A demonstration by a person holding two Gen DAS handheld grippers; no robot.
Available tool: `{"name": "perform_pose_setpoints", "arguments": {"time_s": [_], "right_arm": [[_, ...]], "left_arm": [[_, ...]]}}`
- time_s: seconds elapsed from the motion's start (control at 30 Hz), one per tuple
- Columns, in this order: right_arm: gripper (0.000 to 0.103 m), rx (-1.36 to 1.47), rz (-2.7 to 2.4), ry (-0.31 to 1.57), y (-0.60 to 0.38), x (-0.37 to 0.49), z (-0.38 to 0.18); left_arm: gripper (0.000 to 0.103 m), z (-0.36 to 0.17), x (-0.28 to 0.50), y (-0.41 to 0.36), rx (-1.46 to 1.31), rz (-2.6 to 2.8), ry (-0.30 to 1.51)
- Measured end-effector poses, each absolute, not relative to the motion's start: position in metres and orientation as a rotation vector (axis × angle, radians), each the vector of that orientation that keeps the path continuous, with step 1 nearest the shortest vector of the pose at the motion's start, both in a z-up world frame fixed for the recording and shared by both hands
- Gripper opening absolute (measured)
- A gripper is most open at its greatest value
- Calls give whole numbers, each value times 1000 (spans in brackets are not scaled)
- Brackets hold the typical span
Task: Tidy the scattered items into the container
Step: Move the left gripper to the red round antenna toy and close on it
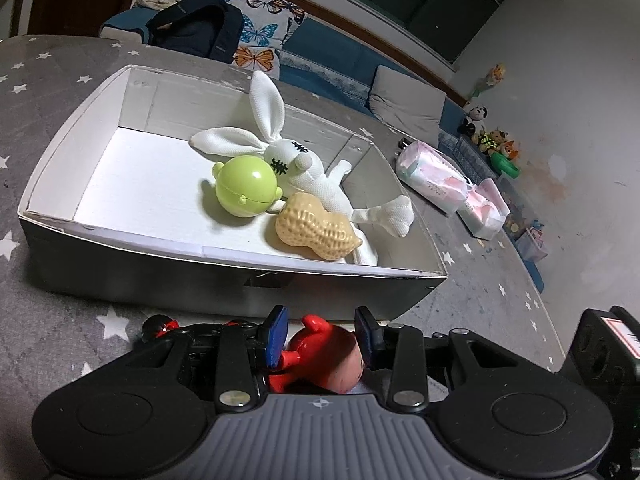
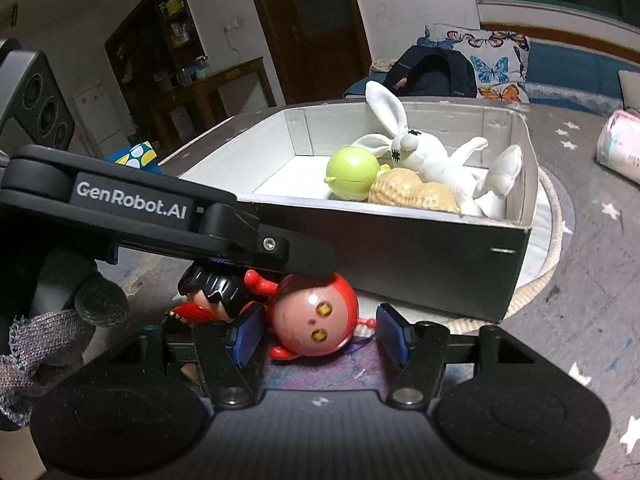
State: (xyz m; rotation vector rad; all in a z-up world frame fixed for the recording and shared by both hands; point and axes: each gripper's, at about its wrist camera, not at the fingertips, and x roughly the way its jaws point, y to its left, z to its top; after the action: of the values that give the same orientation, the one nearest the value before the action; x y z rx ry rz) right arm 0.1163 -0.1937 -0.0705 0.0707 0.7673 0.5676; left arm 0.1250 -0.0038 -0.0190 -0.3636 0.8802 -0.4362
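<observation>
A white-lined cardboard box (image 1: 52, 184) holds a white plush rabbit (image 1: 304, 168), a green ball toy (image 1: 246, 186) and a tan peanut toy (image 1: 316, 232). My left gripper (image 1: 322, 338) stands in front of the box with its jaws around a red round-headed toy (image 1: 320, 352), the blue pads close to its sides. In the right wrist view the same red toy (image 2: 316, 320) lies on the mat between the wide-open pads of my right gripper (image 2: 320, 334), with the left gripper's finger (image 2: 304, 256) over it. A small black-haired figure (image 2: 212, 292) lies beside it.
The box (image 2: 400, 256) sits on a grey star-patterned mat (image 1: 60, 332). Pink plastic-wrapped packs (image 1: 436, 176) lie on the mat right of the box. A sofa with a butterfly cushion (image 1: 260, 32) and a dark backpack (image 1: 200, 28) stands behind.
</observation>
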Motion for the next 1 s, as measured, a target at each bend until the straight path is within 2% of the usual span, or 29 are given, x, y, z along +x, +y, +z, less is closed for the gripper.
{"name": "perform_pose_setpoints", "arguments": {"time_s": [0.1, 1.0], "right_arm": [[55, 89, 572, 768, -195, 115, -71], [54, 85, 531, 764, -206, 98, -66]], "left_arm": [[39, -19, 125, -5, -358, -438, 879], [39, -18, 116, -8, -386, -492, 889]]}}
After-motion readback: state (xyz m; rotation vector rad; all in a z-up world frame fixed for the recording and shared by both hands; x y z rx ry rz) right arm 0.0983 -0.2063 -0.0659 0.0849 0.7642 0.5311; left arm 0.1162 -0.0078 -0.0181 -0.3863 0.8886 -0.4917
